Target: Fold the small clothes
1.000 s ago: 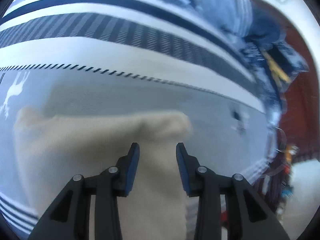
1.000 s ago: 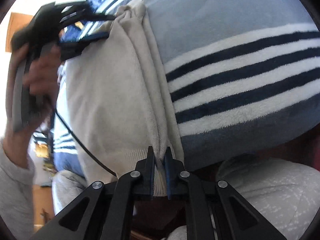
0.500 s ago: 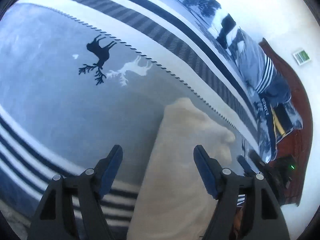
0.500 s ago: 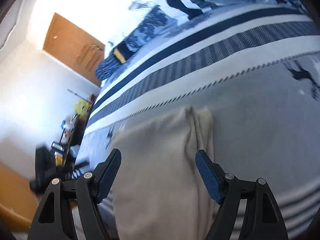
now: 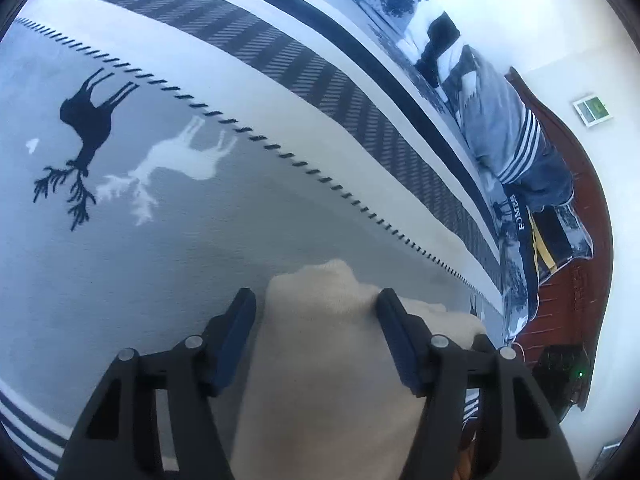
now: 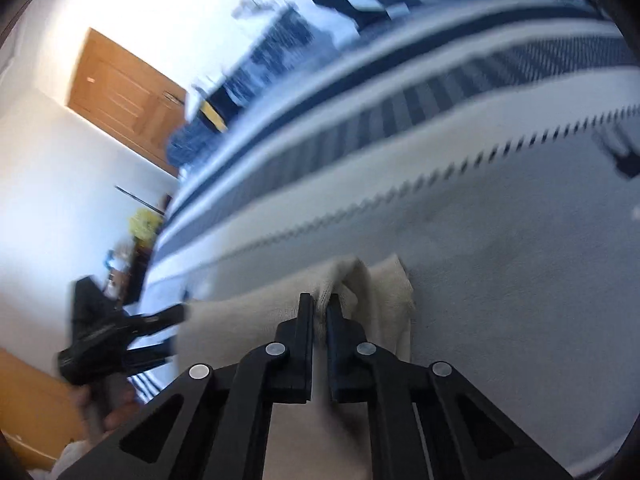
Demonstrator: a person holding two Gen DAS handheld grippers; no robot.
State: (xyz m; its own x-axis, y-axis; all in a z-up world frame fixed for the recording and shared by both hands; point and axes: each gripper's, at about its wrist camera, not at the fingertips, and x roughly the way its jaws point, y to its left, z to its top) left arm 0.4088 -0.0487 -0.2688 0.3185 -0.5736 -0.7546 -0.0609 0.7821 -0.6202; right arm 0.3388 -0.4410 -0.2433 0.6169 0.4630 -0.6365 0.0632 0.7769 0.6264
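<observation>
A small cream knit garment lies on the grey and blue striped bed blanket. My left gripper is open, its two blue pads straddling the garment's far corner. In the right wrist view my right gripper is shut on a bunched fold of the same cream garment near its far edge. The left gripper also shows at the left of the right wrist view, at the garment's other corner.
The blanket has deer figures and dark stripes. Pillows and folded bedding lie along the far side by a red-brown headboard. A wooden door and cluttered furniture stand beyond the bed's left side.
Both grippers were wide open over the garment half a second ago. The right gripper has now shut on a fold of the cloth. The left gripper has moved forward over the garment's corner.
</observation>
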